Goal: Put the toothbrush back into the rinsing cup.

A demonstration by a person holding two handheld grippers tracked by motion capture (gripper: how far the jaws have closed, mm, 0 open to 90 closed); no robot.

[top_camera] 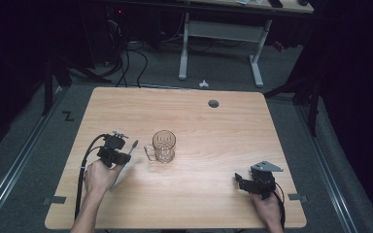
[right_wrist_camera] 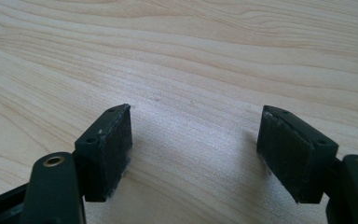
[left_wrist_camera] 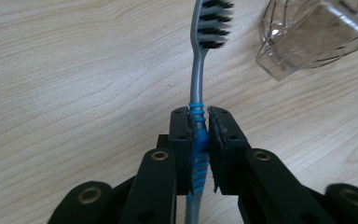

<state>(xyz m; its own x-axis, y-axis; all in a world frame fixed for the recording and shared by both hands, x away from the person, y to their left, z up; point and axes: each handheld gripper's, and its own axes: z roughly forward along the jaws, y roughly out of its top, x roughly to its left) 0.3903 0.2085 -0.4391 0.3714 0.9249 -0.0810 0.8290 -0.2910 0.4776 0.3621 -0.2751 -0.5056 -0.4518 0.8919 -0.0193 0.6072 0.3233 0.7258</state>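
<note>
Black jaws of the left gripper (left_wrist_camera: 198,140) are pinched tight on the blue part of a grey toothbrush (left_wrist_camera: 198,84) — so the grab looks done. The brush head with its dark bristles points out ahead, close to a clear glass mug (top_camera: 163,145) standing upright on the wooden table (top_camera: 213,194). The brush is not in the mug yet, so I think dropping it in is the part left. The right gripper (right_wrist_camera: 193,154) sits wide open near the table's right corner — it holds nothing.
</note>
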